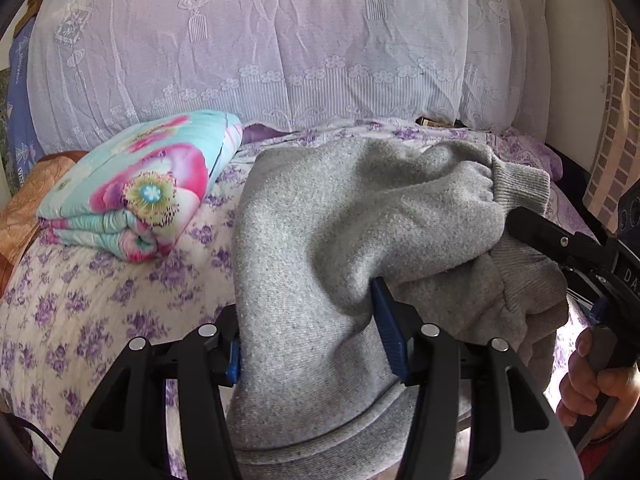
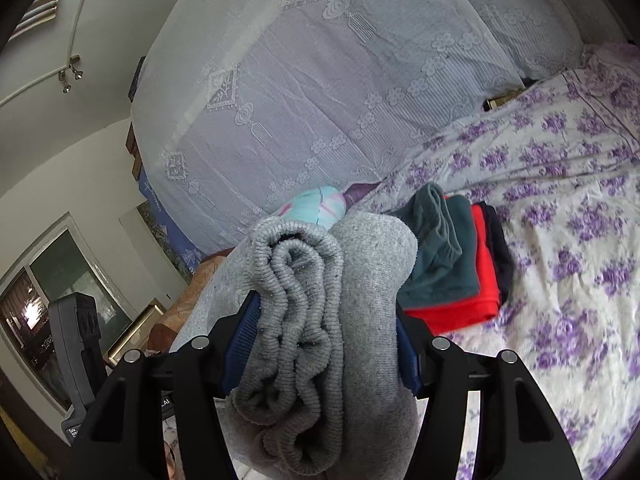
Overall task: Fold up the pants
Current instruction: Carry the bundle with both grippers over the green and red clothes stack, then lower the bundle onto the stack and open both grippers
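The grey sweatpants (image 1: 320,240) hang bunched between both grippers, lifted above the floral bedsheet (image 1: 100,300) w/ the lower part draping toward the camera. The left gripper (image 1: 316,344) has its blue pads pressed onto a thick fold of the fabric, so it's clamped on the pants, not empty. The right gripper (image 2: 328,344) pinches the gathered ribbed band and several layers of fleece — jaws stand fairly wide but only b/c the wad is bulky.

Handling, as a judgement: thick cotton fleece, soft, floppy, no stiffness at all, moderate weight for clothing, not fragile, not slippery — the nap should grip well on ribbed pads. It will sag wherever unsupported, so best holds are likely the ribbed band or cuff (image 1: 520,184) and the doubled fold edges, where layers stay together.

Views differ. Left wrist view shows the folded flowery quilt (image 1: 140,188) left of the pants, the lace-covered bedding pile (image 1: 300,40) behind them, plus the right gripper's black finger and the person's hand (image 1: 596,380) to the pants' right. Right wrist view instead shows a stack of folded clothes (image 2: 452,264) — teal, red, dark — just right of the pants on the sheet, and a window (image 2: 52,280) off to their left.
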`<state>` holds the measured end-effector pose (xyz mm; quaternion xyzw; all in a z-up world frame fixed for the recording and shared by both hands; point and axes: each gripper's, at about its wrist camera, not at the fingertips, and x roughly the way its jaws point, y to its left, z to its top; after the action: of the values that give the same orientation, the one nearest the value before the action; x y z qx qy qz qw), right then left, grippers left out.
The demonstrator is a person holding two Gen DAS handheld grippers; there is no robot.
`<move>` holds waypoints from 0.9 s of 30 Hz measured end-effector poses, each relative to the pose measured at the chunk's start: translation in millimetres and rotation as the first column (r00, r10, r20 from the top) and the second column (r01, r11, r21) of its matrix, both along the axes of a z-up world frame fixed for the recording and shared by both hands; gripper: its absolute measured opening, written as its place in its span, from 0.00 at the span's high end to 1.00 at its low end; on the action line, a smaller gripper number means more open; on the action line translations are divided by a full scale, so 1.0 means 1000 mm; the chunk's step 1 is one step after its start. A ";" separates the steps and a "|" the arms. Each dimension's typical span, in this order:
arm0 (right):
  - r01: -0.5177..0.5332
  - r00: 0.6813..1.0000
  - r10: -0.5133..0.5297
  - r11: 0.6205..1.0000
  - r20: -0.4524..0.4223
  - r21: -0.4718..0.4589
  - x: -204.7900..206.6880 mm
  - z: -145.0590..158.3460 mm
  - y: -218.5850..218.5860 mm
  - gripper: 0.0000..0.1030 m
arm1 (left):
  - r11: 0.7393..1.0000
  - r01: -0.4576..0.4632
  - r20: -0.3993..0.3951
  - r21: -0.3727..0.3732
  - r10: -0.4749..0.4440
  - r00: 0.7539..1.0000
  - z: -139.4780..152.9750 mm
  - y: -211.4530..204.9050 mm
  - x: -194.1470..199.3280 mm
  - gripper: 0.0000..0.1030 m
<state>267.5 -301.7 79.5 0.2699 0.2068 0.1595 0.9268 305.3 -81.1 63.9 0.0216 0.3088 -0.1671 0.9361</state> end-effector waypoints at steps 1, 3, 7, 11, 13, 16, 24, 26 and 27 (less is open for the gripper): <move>-0.006 1.000 0.006 1.000 -0.011 0.000 -0.007 -0.003 0.003 0.40 | 1.000 0.005 -0.009 -0.011 -0.005 1.000 -0.006 0.005 -0.008 0.50; -0.020 0.999 0.019 1.000 -0.029 -0.017 -0.022 -0.009 0.011 0.40 | 0.999 0.005 -0.053 -0.054 -0.008 0.999 -0.022 0.016 -0.023 0.50; -0.019 0.997 0.019 1.000 -0.079 -0.004 -0.044 -0.031 0.016 0.40 | 0.999 0.008 -0.136 -0.053 -0.015 0.991 -0.044 0.021 -0.034 0.50; -0.016 0.986 0.028 0.997 -0.161 0.075 -0.035 -0.055 0.005 0.40 | 1.000 0.004 -0.157 -0.016 -0.007 0.988 -0.050 0.014 -0.030 0.50; -0.015 0.981 0.033 0.995 -0.193 0.097 -0.018 -0.060 -0.002 0.40 | 1.000 0.004 -0.180 -0.003 -0.005 0.984 -0.053 0.009 -0.018 0.50; 0.012 0.971 0.017 0.993 -0.237 0.119 0.012 -0.067 -0.015 0.41 | 1.000 0.005 -0.224 -0.005 -0.006 0.975 -0.058 0.001 0.013 0.52; 0.063 0.956 -0.022 0.989 -0.293 0.131 0.045 -0.110 -0.041 0.39 | 0.993 0.001 -0.117 0.114 0.012 0.993 -0.078 -0.033 0.029 0.40; 0.056 0.954 -0.023 0.993 -0.300 0.100 0.049 -0.115 -0.046 0.32 | 0.990 0.008 -0.096 0.141 0.006 0.995 -0.088 -0.035 0.026 0.28; 0.049 0.955 -0.028 0.997 -0.294 0.065 0.049 -0.113 -0.044 0.27 | 0.990 0.014 -0.087 0.143 -0.002 0.996 -0.089 -0.033 0.025 0.27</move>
<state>316.7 -346.1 -33.2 0.3273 0.3309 0.1070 0.8786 330.5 -114.1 -25.4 0.0827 0.3600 -0.1489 0.9173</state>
